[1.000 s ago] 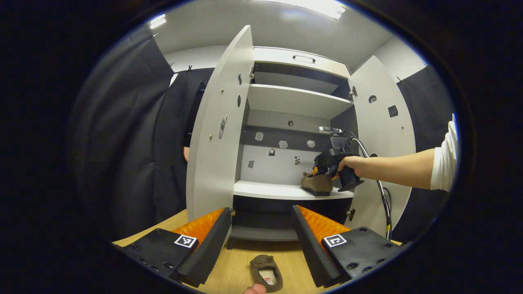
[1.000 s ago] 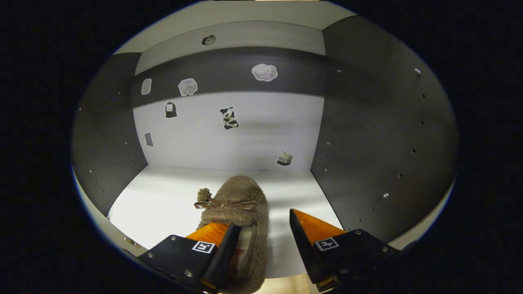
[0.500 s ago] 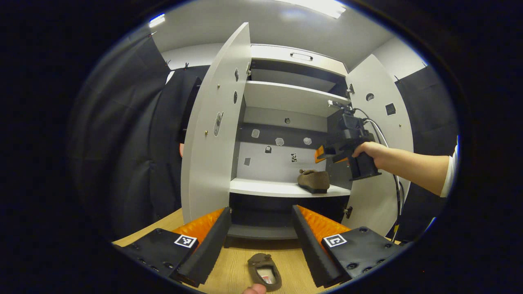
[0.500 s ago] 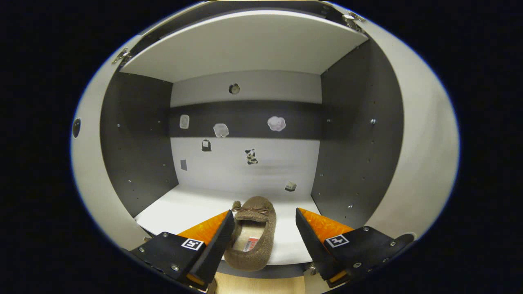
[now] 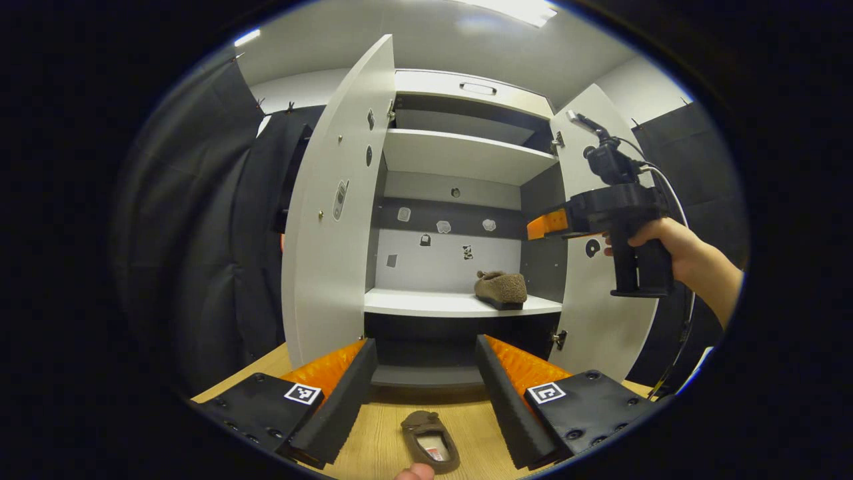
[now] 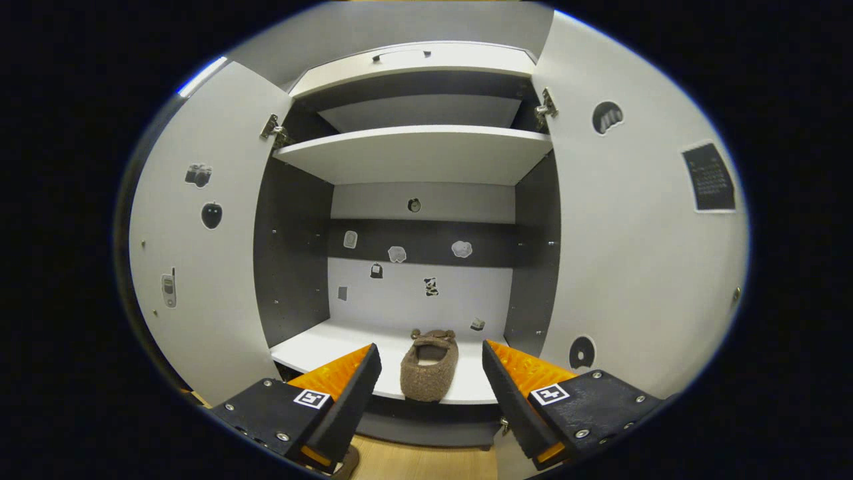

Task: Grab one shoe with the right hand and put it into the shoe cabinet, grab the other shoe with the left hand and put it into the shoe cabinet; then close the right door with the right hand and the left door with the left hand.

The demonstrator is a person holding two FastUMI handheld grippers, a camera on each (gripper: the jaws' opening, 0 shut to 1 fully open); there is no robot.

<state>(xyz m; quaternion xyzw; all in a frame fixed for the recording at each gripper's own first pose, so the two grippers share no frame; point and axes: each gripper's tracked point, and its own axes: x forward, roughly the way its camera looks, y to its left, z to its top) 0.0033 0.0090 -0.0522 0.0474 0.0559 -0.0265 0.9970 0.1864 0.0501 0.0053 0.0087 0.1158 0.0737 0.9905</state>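
Note:
One brown fuzzy shoe (image 5: pixel 501 288) (image 6: pixel 430 364) lies on the cabinet's middle shelf (image 5: pixel 426 304) (image 6: pixel 313 348), toward its right side. The other brown shoe (image 5: pixel 430 446) lies on the wooden floor, just ahead of my open left gripper (image 5: pixel 426 363). My right gripper (image 6: pixel 426 363) is open and empty, held back from the shelf with the shelved shoe between its fingers in view. In the left gripper view the right gripper (image 5: pixel 541 227) hangs in a hand (image 5: pixel 666 243) beside the right door. Both doors, the left door (image 5: pixel 333 207) (image 6: pixel 200 233) and the right door (image 5: pixel 600 293) (image 6: pixel 640 220), stand open.
An upper shelf (image 5: pixel 460 155) (image 6: pixel 413 152) sits above the middle one, a dark lower compartment (image 5: pixel 426 357) below. Black cloth (image 5: pixel 200 233) hangs left of the cabinet. The wooden floor (image 5: pixel 383 440) runs up to the cabinet base. A fingertip (image 5: pixel 413 473) shows at the bottom edge.
My right gripper let go of the shoe on the shelf and pulled back out and up, away from the cabinet. My left gripper stayed nearly still above the floor shoe.

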